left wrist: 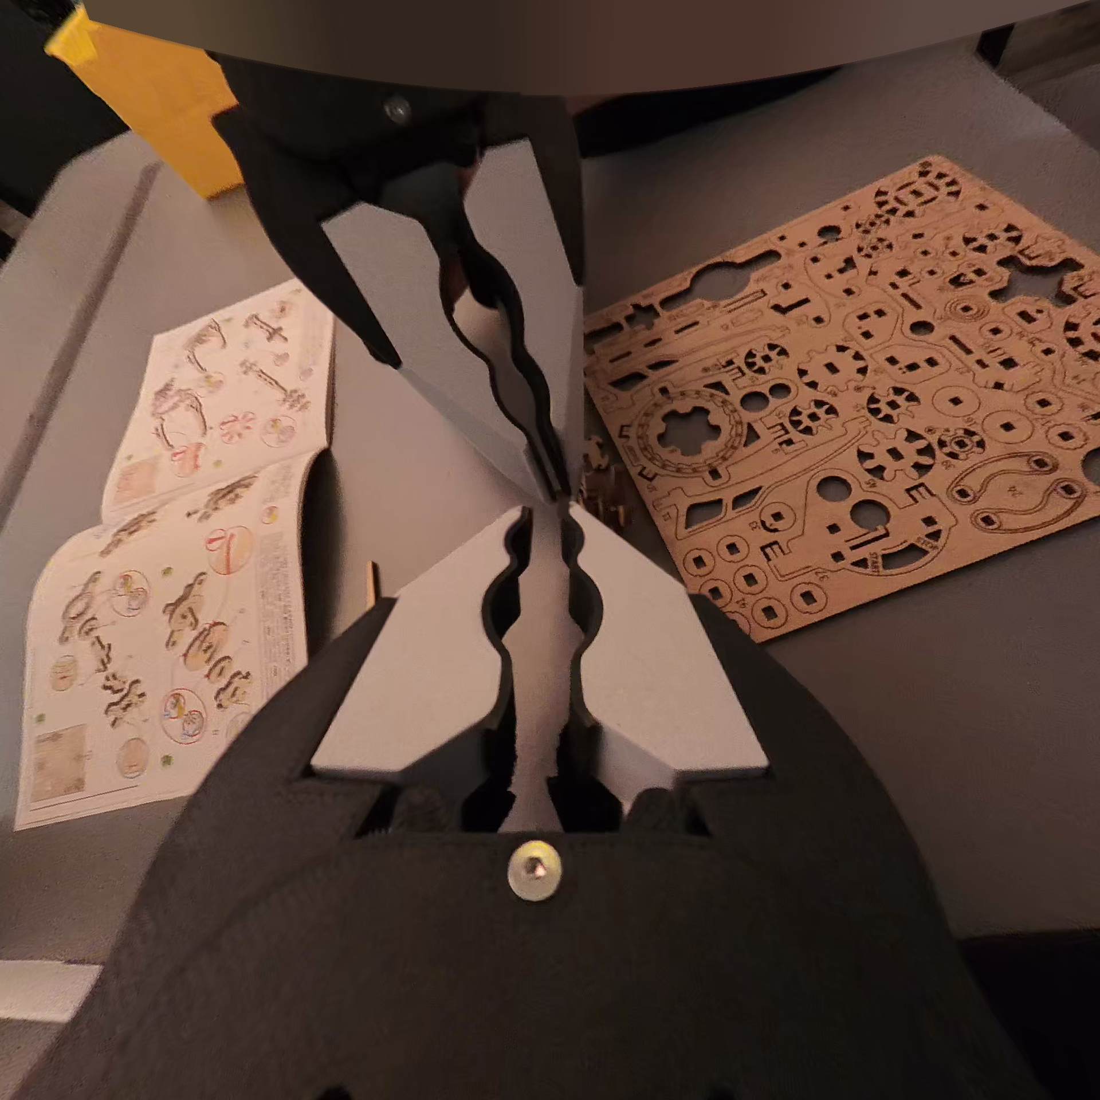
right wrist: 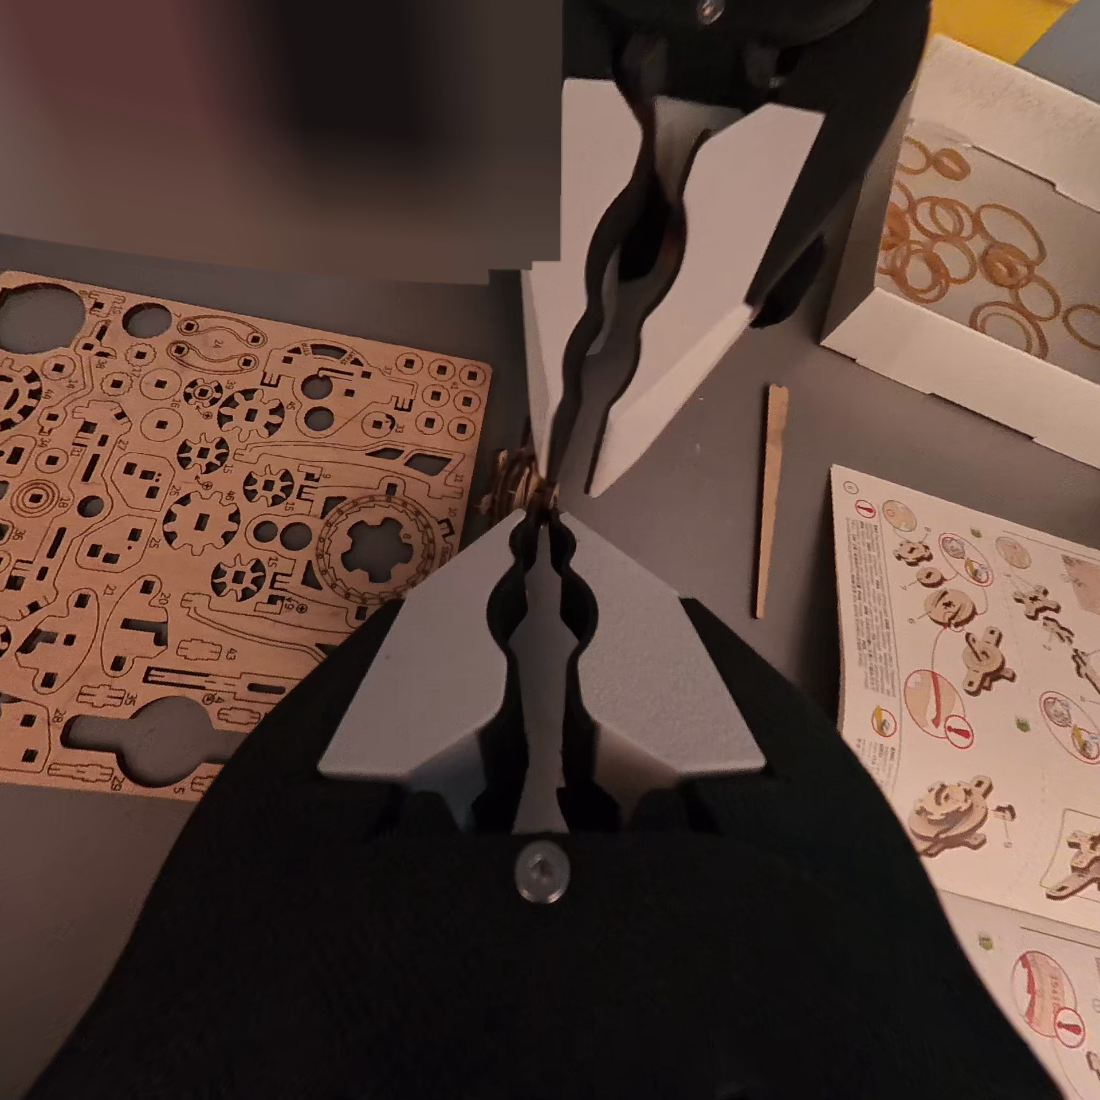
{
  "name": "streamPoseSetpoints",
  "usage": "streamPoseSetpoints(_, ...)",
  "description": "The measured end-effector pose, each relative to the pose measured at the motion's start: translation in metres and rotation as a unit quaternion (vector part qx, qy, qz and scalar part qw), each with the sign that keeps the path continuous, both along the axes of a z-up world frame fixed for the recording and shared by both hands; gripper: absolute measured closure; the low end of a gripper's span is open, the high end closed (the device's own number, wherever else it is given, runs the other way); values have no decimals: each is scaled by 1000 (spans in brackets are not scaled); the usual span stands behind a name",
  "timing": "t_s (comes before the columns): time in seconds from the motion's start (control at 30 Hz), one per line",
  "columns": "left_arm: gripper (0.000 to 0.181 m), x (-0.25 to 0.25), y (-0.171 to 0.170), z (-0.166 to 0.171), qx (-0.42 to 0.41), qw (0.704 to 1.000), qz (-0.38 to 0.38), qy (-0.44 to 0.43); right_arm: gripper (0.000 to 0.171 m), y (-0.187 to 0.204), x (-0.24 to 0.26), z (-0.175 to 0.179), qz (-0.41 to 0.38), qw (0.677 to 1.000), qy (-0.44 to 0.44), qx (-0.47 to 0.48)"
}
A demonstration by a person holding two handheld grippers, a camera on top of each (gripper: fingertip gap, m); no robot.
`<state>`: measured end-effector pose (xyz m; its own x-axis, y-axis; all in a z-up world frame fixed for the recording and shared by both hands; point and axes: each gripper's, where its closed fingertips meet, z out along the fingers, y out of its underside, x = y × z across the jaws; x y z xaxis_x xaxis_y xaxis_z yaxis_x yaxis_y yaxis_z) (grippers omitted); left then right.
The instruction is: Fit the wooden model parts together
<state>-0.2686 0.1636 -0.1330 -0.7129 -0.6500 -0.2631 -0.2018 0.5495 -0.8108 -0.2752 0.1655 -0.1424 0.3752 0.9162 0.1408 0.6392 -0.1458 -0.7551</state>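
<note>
On the far left lies the instruction booklet [left wrist: 172,553], spread open flat on the grey table [left wrist: 893,744], presumably so the diagrams can be checked mid-build. Just right of it a thin wooden stick [right wrist: 772,500] lies alone, set aside but within reach.

Now the centre, where the action is. The left gripper [left wrist: 546,516] comes in from below, fingers drawn nearly together at the tips; whether they pinch anything I cannot tell, the tips hide it. Meeting it nose to nose is the right gripper [right wrist: 538,519], fingers likewise pressed close, and right at its tips sits a small wooden assembly [right wrist: 521,485], a little cluster of gear-like pieces. It looks pinched there between the two tools, though which one truly has hold I cannot say. My guess: one steadies while the other presses a part home, which would explain this tip-to-tip meeting just above the table.

Just right of the tips in the left camera's picture lies the laser-cut wooden sheet [left wrist: 863,387], flat, many shapes already punched out, kept close for the next part.

At the table's edge sits a white cardboard box [right wrist: 964,357] with rubber bands [right wrist: 952,250] inside.
</note>
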Motion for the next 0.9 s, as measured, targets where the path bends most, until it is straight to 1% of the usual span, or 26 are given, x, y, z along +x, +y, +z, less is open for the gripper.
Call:
streamPoseSetpoints(0.03, 177, 0, 0, -3, 6, 1000, 1, 4, 169, 0, 1, -1, -3, 1000, 2, -6)
streamPoseSetpoints(0.17, 180, 0, 0, -4, 9, 1000, 0, 5, 169, 1, 1, -1, -6, 1000, 15, -18)
streamPoseSetpoints(0.37, 177, 0, 2, -5, 8, 1000, 5, 11, 169, 1, 2, -1, -8, 1000, 15, -19)
streamPoseSetpoints(0.57, 181, 0, 1, -6, 26, 1000, 1, -1, 169, 1, 2, -1, -8, 1000, 13, -19)
streamPoseSetpoints(0.73, 181, -1, 0, -6, 44, 999, -3, -14, 167, 2, 2, 0, -6, 1000, 8, -2)
streamPoseSetpoints(0.9, 181, -1, -1, -6, 59, 998, -8, -25, 164, 1, 1, 0, -1, 999, 35, -21)
